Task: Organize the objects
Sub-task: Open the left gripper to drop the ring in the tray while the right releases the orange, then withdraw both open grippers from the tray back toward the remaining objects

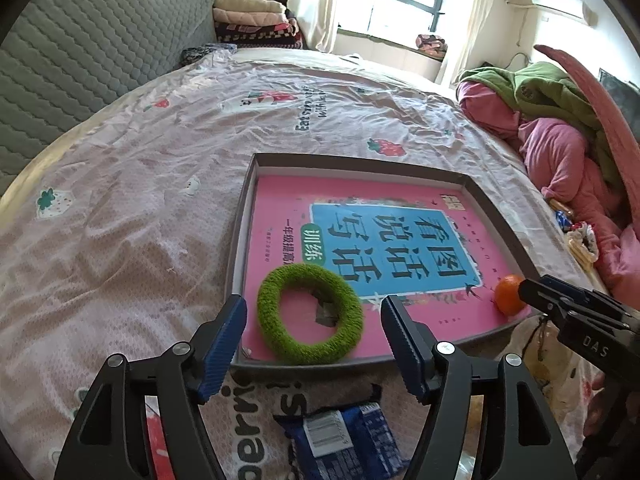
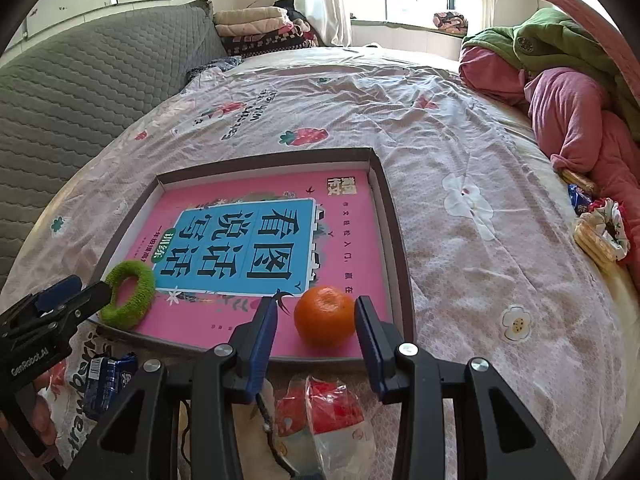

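Note:
A shallow brown cardboard tray lies on the bed with a pink book flat inside it. A fuzzy green ring rests on the book at the tray's near left corner. My left gripper stands open just above it, its blue pads wide of the ring. A small orange sits on the book at the near right corner. My right gripper hovers over it, open, with a gap at the left pad.
A blue snack packet and a red-and-clear wrapper lie on the sheet in front of the tray. Pink and green clothes are heaped at the right, with a scrunchie and biscuits beside them. A grey quilted headboard borders the left.

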A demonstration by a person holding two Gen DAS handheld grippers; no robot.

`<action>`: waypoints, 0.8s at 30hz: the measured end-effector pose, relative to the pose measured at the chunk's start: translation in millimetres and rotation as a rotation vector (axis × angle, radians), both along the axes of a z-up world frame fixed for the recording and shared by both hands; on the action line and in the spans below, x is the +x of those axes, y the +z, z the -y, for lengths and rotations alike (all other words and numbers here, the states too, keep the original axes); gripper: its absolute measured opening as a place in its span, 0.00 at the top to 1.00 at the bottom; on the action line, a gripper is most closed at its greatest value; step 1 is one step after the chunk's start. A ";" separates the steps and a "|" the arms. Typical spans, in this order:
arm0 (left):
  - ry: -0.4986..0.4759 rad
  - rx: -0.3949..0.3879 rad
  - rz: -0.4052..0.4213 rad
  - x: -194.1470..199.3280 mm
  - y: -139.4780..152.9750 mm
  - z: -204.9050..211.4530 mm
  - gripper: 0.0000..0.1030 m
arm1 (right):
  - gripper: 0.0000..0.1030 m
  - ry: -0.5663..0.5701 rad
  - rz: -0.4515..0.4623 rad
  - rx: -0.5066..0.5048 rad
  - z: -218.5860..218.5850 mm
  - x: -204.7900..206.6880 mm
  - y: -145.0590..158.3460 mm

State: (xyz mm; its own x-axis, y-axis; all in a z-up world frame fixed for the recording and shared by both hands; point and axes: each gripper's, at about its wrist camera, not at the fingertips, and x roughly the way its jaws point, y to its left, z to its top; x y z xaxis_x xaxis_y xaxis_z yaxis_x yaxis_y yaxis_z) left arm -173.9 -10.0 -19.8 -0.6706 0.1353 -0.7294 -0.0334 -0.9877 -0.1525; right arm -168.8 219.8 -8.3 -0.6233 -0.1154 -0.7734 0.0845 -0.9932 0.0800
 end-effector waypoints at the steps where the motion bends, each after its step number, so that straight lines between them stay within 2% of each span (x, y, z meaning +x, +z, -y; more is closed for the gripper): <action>1: -0.002 0.001 -0.002 1.4 1.0 0.0 0.30 | 0.61 0.001 -0.002 -0.002 0.1 0.6 1.2; 24: -0.041 0.010 -0.082 47.0 41.8 -15.7 0.28 | 0.61 0.040 -0.115 -0.036 5.5 36.9 46.3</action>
State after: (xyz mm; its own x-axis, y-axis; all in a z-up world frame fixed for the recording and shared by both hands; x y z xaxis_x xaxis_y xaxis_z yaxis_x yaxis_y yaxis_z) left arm -126.9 5.7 21.9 -0.7219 0.1710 -0.6705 -0.0871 -0.9837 -0.1571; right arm -131.9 214.2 38.0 -0.7016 -0.1683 -0.6924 0.1349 -0.9855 0.1030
